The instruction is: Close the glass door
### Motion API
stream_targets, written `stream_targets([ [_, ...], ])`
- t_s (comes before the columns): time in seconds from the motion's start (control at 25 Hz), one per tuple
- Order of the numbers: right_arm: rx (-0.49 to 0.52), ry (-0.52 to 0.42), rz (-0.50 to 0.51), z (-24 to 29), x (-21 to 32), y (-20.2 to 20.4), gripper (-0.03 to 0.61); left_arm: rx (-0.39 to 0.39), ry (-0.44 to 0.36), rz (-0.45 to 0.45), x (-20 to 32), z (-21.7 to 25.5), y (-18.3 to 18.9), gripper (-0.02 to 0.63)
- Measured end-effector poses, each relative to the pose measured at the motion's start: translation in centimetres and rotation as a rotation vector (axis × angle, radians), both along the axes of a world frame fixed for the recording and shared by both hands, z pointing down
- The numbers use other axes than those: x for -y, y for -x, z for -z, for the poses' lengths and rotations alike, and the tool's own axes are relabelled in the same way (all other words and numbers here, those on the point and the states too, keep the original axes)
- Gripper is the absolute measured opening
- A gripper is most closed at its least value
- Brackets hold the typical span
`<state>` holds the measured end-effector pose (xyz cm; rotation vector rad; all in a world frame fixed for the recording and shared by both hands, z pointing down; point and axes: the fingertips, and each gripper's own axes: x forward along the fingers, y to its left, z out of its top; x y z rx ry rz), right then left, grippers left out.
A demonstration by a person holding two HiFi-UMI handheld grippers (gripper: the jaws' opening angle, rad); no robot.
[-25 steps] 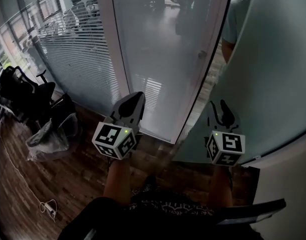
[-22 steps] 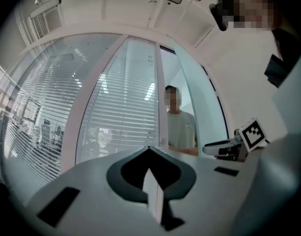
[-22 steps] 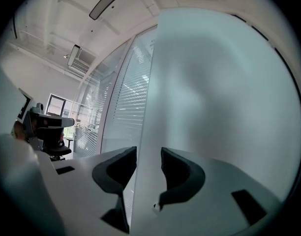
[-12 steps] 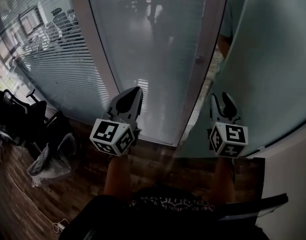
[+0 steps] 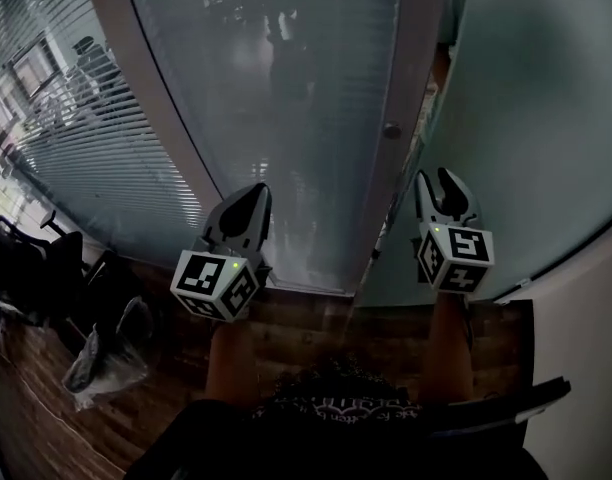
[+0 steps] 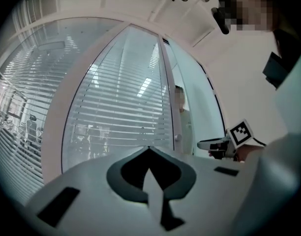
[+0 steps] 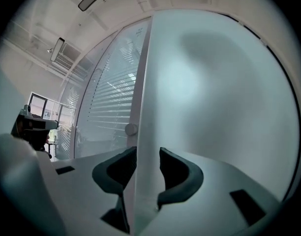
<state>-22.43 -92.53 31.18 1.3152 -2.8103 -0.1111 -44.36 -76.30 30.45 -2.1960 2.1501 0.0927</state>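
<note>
The frosted glass door fills the right of the head view, and its free edge runs down toward the white frame post, which carries a round knob. A narrow gap stays between door and post. My right gripper reaches to that edge. In the right gripper view the door's edge stands between the jaws of the right gripper, which are shut on it. My left gripper hovers before the glass panel left of the post. Its tips meet with nothing between them in the left gripper view.
A glass wall with horizontal blinds runs off to the left. Dark office chairs and a clear plastic bag sit on the wooden floor at lower left. A person shows through the door gap.
Both grippers have moved forward and closer to the glass. The gap between the door's edge and the frame post has narrowed, and the chairs have slid toward the lower left of the view.
</note>
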Motion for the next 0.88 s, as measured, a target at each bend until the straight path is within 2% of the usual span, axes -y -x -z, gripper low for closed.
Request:
stream_targets([
  [0.24, 0.006, 0.009, 0.006, -1.6, 2.2, 0.9, 0.146, -0.003, -0.002, 0.009, 2.1, -1.4, 0.9, -0.006],
  [0.88, 0.029, 0.033, 0.028, -1.3, 7.1, 2.8, 0.124, -0.007, -0.017, 0.03, 6.2, -0.5, 2.0, -0.006],
])
